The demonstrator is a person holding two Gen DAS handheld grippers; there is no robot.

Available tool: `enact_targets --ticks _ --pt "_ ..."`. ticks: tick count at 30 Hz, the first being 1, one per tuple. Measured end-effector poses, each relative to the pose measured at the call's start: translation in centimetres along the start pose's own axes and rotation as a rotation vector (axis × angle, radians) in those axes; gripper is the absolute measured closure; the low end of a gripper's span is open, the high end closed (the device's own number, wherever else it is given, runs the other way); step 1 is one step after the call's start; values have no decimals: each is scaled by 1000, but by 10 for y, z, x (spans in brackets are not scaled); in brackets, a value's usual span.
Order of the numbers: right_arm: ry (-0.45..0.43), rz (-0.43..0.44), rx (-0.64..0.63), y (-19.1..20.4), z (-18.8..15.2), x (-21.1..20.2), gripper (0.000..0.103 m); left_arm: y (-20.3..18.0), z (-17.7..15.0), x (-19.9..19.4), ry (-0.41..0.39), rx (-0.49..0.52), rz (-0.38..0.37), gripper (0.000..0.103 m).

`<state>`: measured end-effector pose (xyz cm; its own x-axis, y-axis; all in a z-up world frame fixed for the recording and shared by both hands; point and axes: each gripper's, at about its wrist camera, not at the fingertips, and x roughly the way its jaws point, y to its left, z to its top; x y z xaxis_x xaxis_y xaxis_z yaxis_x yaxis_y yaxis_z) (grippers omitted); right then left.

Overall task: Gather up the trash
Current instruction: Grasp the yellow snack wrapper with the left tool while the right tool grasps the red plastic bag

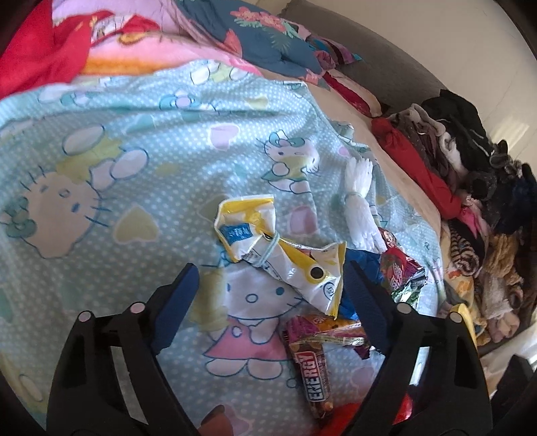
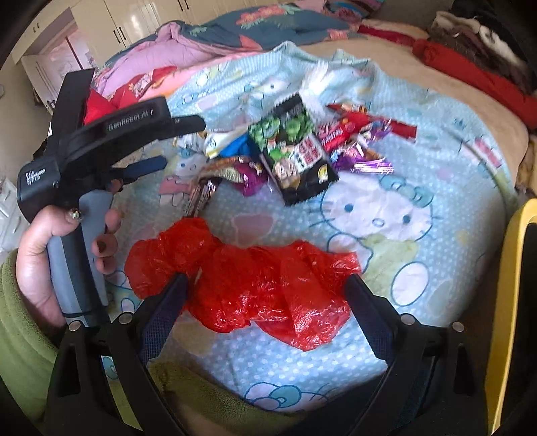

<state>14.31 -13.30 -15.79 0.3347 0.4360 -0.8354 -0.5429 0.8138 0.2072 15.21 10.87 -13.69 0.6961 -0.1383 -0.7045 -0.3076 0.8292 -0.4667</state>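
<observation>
Spanning the red plastic bag, the right hand-held gripper was spread, nothing pinched; the left hand-held gripper was likewise spread over the yellow-white wrapper. No trash was judged collected: wrappers were heaped on the bed, beside piled clothes.

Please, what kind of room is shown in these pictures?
Most likely a bedroom. The wrappers lie on a cartoon-cat bedsheet, crumpled quilts are heaped behind it, clothes are piled along one edge, and pale wardrobe doors stand farther back.
</observation>
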Motion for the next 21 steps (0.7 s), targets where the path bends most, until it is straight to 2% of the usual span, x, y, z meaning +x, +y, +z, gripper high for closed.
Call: enact_targets --ticks 3,5,8,12,21 --pt "0 28 1 -1 -1 0 26 4 1 7 9 -28 -2 28" --pt "-2 54 1 -2 -2 -2 39 7 3 10 13 -51 -10 28" --pt "-7 81 -4 -2 -3 -3 50 12 8 16 14 -91 -24 29" --pt "-12 96 -5 0 -3 -4 55 18 12 21 11 -133 -27 34" --pt "-31 118 5 -3 -11 -14 62 22 18 24 11 -148 4 60"
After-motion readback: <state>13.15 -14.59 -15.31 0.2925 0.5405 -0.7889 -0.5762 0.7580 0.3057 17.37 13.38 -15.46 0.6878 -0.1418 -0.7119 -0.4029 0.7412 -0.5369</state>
